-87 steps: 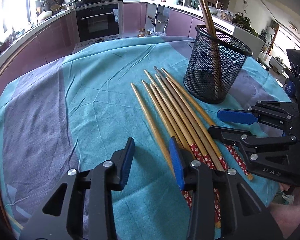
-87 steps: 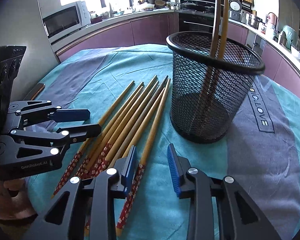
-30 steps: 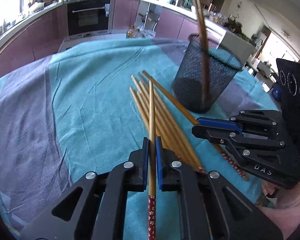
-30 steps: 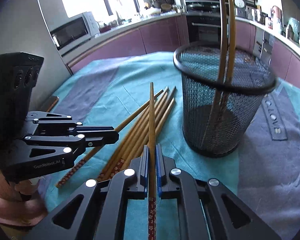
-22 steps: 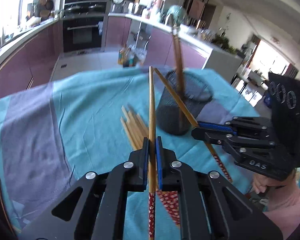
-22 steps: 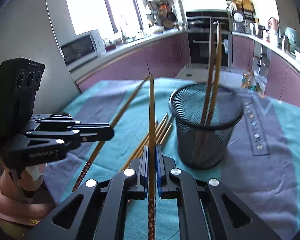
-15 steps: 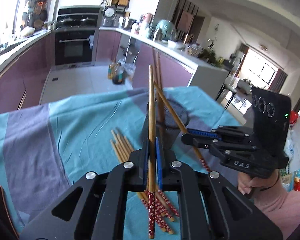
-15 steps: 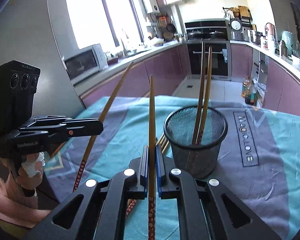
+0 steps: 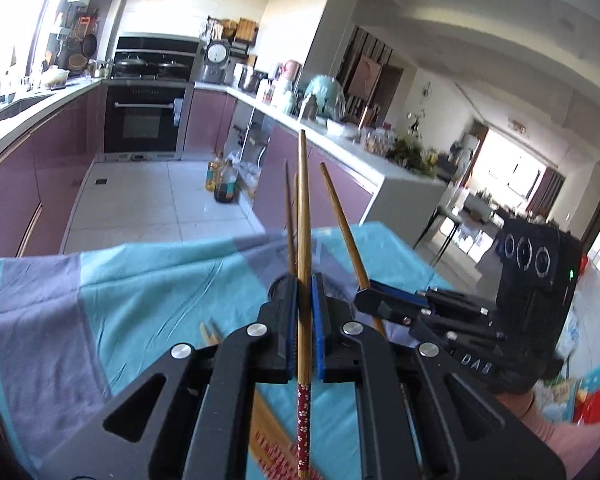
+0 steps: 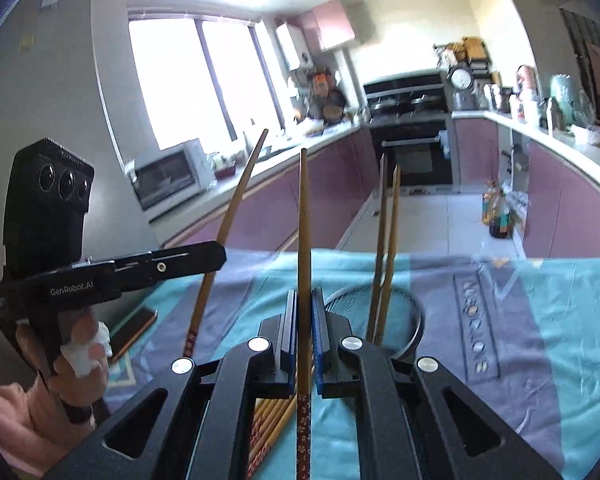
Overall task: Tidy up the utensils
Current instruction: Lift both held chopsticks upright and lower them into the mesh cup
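Pinching one chopstick [image 9: 303, 240] each, both grippers are pressing their blue pads tight against the wooden shafts. The left gripper [image 9: 304, 304] is holding its stick pointing up and ahead, its red flowered end [image 9: 303, 420] trailing below the jaws. The right gripper [image 10: 303, 320] is clamping a second chopstick [image 10: 304, 220] the same way. Compared with a second ago, both sticks are now raised off the cloth, well above the table. The remaining chopsticks [image 10: 272, 420] are lying bundled on the teal and grey tablecloth [image 9: 140, 288]. The black mesh cup [image 10: 414, 316] is standing just beyond the right gripper, holding two upright sticks [image 10: 384, 248]. Each stick is slender, round and tapered.
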The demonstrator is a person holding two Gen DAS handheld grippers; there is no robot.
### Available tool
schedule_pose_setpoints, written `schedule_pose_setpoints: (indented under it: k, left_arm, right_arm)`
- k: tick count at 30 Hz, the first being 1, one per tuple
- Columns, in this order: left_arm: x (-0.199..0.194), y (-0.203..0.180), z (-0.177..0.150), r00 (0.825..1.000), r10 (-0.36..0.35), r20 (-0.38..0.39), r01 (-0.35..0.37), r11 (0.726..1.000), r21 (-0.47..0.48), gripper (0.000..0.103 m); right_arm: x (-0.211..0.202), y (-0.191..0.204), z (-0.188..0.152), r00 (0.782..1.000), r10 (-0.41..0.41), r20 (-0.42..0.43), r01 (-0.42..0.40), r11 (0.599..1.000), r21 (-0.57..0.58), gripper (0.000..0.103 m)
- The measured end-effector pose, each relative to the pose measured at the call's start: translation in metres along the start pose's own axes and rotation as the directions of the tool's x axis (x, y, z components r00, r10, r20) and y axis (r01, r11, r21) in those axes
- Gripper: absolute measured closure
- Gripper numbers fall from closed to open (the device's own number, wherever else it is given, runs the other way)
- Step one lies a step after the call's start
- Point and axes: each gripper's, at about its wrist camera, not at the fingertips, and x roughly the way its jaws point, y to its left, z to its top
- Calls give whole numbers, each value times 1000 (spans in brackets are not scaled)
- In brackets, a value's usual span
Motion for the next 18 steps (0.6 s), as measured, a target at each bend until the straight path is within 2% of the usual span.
schedule_pose_setpoints:
  k: [7, 14, 18]
  left_arm:
    - [27, -17, 32, 992, 46, 118, -45, 999, -13, 95]
    - [58, -16, 49, 976, 103, 190, -93, 994, -61, 96]
    - [77, -17, 46, 973, 125, 195, -112, 991, -75, 96]
  right_arm:
    - [11, -15, 22, 985, -76, 153, 75, 997, 10, 97]
    - [31, -29, 29, 967, -156, 203, 151, 988, 37, 97]
    - [44, -32, 27, 957, -196, 213, 192, 981, 37, 97]
